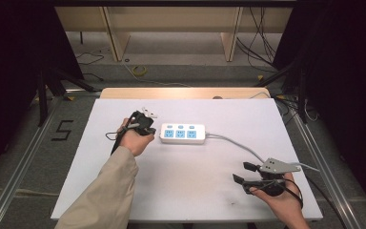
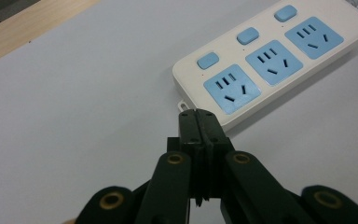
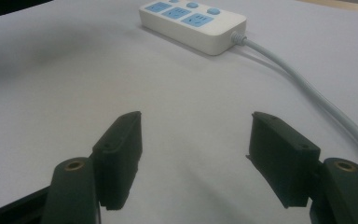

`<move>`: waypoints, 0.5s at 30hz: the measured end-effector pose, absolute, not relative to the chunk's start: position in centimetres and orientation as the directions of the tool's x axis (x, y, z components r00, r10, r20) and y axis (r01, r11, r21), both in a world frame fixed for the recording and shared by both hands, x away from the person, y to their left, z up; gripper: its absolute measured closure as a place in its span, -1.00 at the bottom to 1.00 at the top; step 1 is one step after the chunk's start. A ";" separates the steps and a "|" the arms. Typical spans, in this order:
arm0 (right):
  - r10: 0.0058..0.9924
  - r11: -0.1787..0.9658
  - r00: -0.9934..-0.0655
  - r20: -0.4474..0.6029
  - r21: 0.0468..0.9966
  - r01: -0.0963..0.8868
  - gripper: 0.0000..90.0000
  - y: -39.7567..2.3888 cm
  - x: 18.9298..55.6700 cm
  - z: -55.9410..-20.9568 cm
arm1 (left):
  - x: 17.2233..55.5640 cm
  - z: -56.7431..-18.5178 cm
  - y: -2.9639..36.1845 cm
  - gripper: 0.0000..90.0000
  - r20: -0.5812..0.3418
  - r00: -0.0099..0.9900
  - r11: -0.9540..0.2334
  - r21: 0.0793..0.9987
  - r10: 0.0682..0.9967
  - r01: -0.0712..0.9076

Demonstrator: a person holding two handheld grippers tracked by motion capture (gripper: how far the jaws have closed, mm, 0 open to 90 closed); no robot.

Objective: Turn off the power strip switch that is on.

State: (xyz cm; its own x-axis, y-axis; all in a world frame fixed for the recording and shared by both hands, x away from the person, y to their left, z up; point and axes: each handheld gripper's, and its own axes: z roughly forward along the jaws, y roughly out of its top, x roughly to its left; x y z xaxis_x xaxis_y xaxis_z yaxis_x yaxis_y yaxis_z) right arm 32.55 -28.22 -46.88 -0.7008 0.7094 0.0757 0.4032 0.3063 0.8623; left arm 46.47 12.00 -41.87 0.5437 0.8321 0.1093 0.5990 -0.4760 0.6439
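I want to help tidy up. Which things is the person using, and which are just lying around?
Probably being used: power strip, its grey cord, left gripper, jaws shut beside the strip, right gripper, jaws open.

Just lying around: yellow cable and black cables on the floor.

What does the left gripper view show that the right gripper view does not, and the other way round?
The left gripper view alone shows the left tool with its jaws shut together, close to the near end of the strip, and a strip of bare wooden table edge past the white surface.

The right gripper view alone shows the right tool with its jaws wide open, and the grey cable leaving the strip.

Both show the white power strip with three blue sockets and three blue buttons lying on the white tabletop.
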 end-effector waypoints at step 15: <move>0.711 0.306 -0.699 0.076 0.862 0.404 -0.21 -28.3 32.6 -46.9 | 47.5 -42.0 11.6 1.00 0.129 0.549 -0.498 0.622 0.826 0.604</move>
